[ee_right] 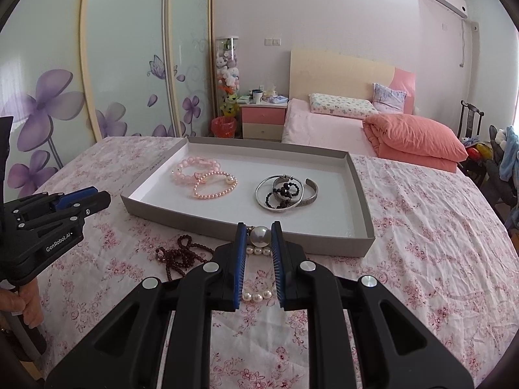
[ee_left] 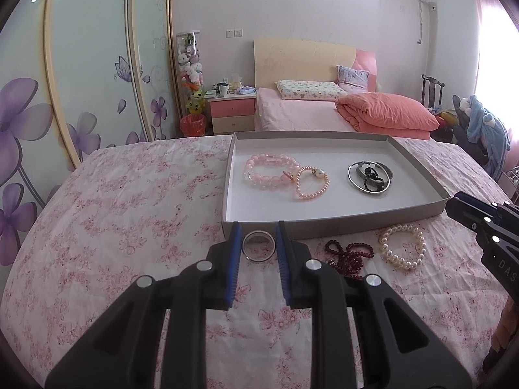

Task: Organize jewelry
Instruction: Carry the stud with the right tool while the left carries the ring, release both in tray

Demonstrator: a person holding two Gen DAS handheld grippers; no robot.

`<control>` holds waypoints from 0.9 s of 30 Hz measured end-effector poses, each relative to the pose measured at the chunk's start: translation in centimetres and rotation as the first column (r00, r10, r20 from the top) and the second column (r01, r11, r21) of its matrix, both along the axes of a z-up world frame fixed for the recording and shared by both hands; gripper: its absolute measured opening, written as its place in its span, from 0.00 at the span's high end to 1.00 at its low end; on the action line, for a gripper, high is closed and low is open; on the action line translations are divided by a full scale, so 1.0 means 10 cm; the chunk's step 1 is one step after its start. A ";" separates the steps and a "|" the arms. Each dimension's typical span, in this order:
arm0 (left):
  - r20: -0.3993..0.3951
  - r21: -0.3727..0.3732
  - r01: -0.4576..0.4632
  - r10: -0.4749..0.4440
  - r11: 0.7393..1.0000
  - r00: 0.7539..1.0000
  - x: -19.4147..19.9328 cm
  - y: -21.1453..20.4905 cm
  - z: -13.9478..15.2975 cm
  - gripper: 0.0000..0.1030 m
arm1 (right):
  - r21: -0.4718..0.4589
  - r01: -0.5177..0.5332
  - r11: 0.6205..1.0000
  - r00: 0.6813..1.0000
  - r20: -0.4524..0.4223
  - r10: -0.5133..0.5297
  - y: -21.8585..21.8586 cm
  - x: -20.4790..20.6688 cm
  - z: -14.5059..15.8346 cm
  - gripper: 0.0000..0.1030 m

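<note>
At the centre of the left wrist view, the left hand-held gripper (ee_left: 259, 241) clamps a silver ring (ee_left: 259, 250) standing on edge, its opening facing the camera, before the grey tray (ee_left: 324, 227). At the centre of the right wrist view, the right hand-held gripper (ee_right: 259, 238) pinches the large pearl (ee_right: 260, 236) of a white pearl bracelet (ee_right: 258, 296), whose loop runs lengthwise between the fingers toward the camera, at the tray's near wall.

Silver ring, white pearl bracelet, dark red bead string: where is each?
Silver ring (ee_left: 259, 246): left wrist view, near band edge.
White pearl bracelet (ee_left: 403, 247): left wrist view, pearls of loop.
Dark red bead string (ee_right: 181, 254): right wrist view, coiled beads.
</note>
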State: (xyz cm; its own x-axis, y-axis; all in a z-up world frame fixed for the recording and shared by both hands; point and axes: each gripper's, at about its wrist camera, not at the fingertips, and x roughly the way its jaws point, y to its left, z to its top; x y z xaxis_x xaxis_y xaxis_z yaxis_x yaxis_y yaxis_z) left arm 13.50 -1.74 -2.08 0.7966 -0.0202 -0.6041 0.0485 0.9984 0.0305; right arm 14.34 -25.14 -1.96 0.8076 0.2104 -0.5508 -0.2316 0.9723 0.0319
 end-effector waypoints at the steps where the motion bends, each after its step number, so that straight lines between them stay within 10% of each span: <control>1: 0.005 0.001 -0.001 0.001 1.000 1.000 0.00 0.00 0.00 0.79 | 0.000 0.002 1.000 1.000 0.003 -0.002 0.00 0.00 0.01 0.84; 27: 0.159 -0.030 0.007 -0.002 1.000 0.987 0.16 -0.15 0.22 0.79 | 0.079 0.074 0.994 0.983 0.161 -0.086 -0.17 0.14 0.23 0.84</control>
State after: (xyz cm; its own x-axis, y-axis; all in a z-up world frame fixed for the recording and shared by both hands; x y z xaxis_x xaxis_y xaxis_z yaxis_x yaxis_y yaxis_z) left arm 15.09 -3.21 0.09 0.8822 -0.0405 -0.4691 0.0500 0.9987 0.0078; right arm 15.79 -26.85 0.31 0.9017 0.1760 -0.3948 -0.1609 0.9844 0.0713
